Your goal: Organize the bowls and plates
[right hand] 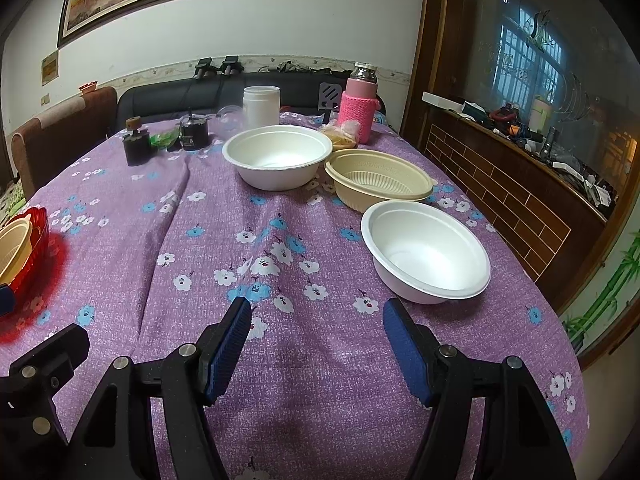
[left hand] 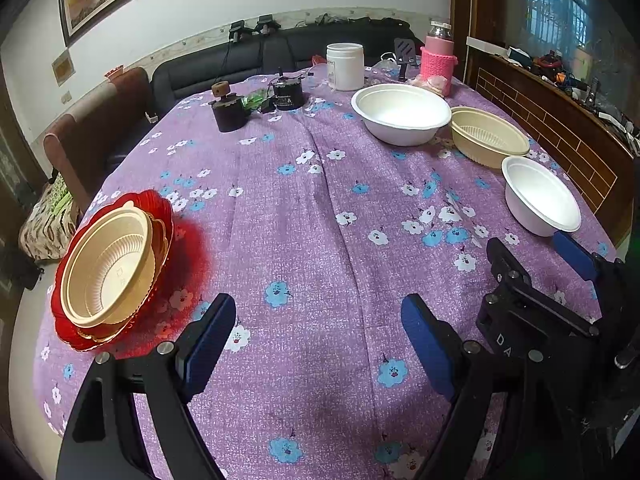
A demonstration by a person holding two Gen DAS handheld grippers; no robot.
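Observation:
A beige bowl (left hand: 106, 264) sits nested on a stack of gold and red plates (left hand: 64, 320) at the table's left edge; the stack also shows in the right wrist view (right hand: 34, 236). On the right stand a large white bowl (left hand: 400, 114) (right hand: 278, 156), a beige bowl (left hand: 488, 136) (right hand: 378, 178) and a near white bowl (left hand: 540, 196) (right hand: 426, 252). My left gripper (left hand: 318, 320) is open and empty over the cloth, right of the stack. My right gripper (right hand: 316, 324) is open and empty, just before the near white bowl.
The table wears a purple flowered cloth (left hand: 312, 216). At the back stand a white jar (left hand: 345, 66), a pink bottle (left hand: 438, 58), a dark pot (left hand: 229, 114) and a black canister (left hand: 287, 94). A sofa lies behind; a wooden cabinet (right hand: 512, 184) flanks the right.

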